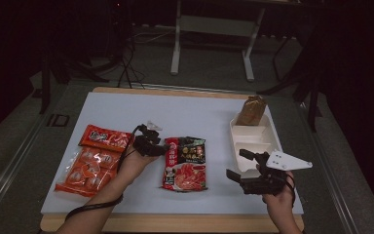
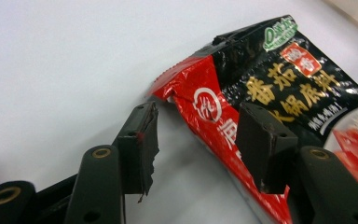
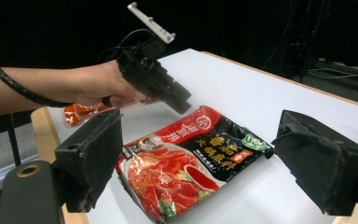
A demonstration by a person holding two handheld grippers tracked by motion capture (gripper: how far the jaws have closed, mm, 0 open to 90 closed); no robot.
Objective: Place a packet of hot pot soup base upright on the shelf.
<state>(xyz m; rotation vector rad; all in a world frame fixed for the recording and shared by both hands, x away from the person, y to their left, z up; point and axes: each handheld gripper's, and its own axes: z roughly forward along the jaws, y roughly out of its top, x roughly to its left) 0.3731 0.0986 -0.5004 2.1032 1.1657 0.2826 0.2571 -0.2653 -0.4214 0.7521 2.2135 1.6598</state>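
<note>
Status: the red-and-black soup-base pouch (image 1: 185, 163) lies flat near the centre of the white counter (image 1: 185, 109), printed face up, and is not held by either tool.

Left hand-held gripper (image 1: 161, 147): positioned at the pouch's 10 o'clock corner. In the left gripper view its jaws stand apart, one on either side of the crumpled upper corner of the pouch (image 2: 261, 93), with no pad pressing on the film. Judgement: a release or a missed grip at that corner; the pouch is not secured.

Right hand-held gripper (image 1: 236, 168): at 4 o'clock on the counter, just beside the near end of the white divided tray (image 1: 268, 141). Its jaws are wide apart and hold nothing; in the right gripper view they frame the pouch (image 3: 186, 163) from a distance.

Other items: a brown packet (image 1: 251, 110) already sits at the tray's far end, at 2 o'clock. An orange snack bag (image 1: 93, 161) lies at 9 o'clock, untouched.

Assessment: if the tray is the destination, one item is in, the pouch remains to be gripped and carried across, and the snack bag remains after it.
</note>
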